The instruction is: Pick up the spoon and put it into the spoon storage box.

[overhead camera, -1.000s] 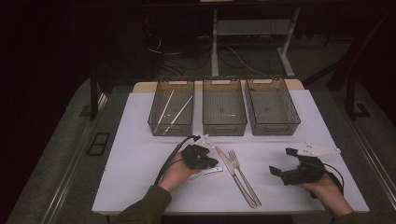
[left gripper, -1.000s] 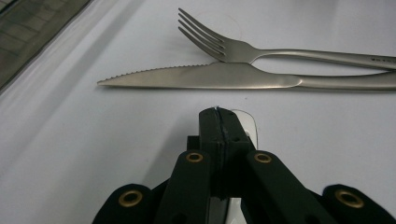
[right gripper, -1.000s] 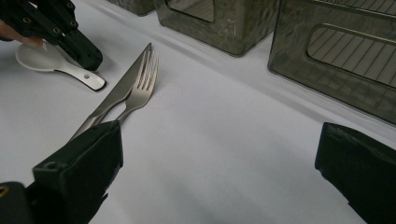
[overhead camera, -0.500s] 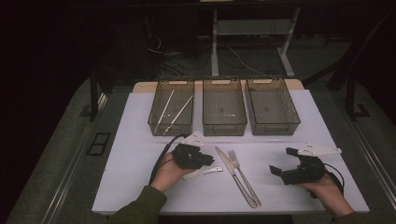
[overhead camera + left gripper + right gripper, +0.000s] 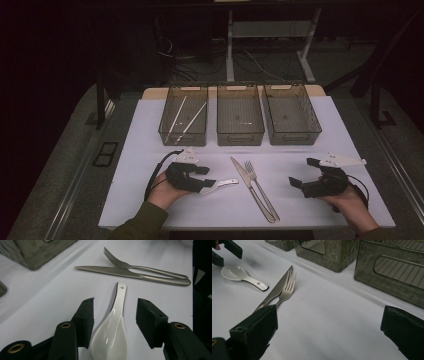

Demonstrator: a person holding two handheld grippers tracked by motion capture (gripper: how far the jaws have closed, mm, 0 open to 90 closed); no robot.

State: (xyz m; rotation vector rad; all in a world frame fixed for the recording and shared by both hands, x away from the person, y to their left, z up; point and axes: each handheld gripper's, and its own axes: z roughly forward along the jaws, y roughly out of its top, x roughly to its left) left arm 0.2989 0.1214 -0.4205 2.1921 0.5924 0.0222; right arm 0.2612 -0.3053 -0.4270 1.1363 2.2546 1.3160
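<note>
A white ceramic spoon (image 5: 111, 335) lies on the white table sheet (image 5: 150, 150), bowl toward the left hand and handle pointing at a steel knife (image 5: 112, 271) and fork (image 5: 130, 265). My left gripper (image 5: 115, 302) straddles the bowl. Its jaws have just been opening, and the pads stand off the spoon. In the high view the left gripper (image 5: 205, 177) sits at the near left with the spoon (image 5: 220, 184) at its tips. Knife (image 5: 245, 180) and fork (image 5: 257, 182) lie side by side at centre. My right gripper (image 5: 303, 172) rests open at the near right with nothing between its jaws (image 5: 330, 315).
Three smoky clear bins stand in a row at the back: the left bin (image 5: 182, 137) holds two pale chopsticks (image 5: 190, 119), while the middle bin (image 5: 240, 136) and right bin (image 5: 295, 136) look bare. The table's front edge runs just before both hands. Dark floor and cables lie beyond.
The left gripper drew back to the left and its jaws spread apart. The spoon stays lying on the sheet. The right hand kept still.
</note>
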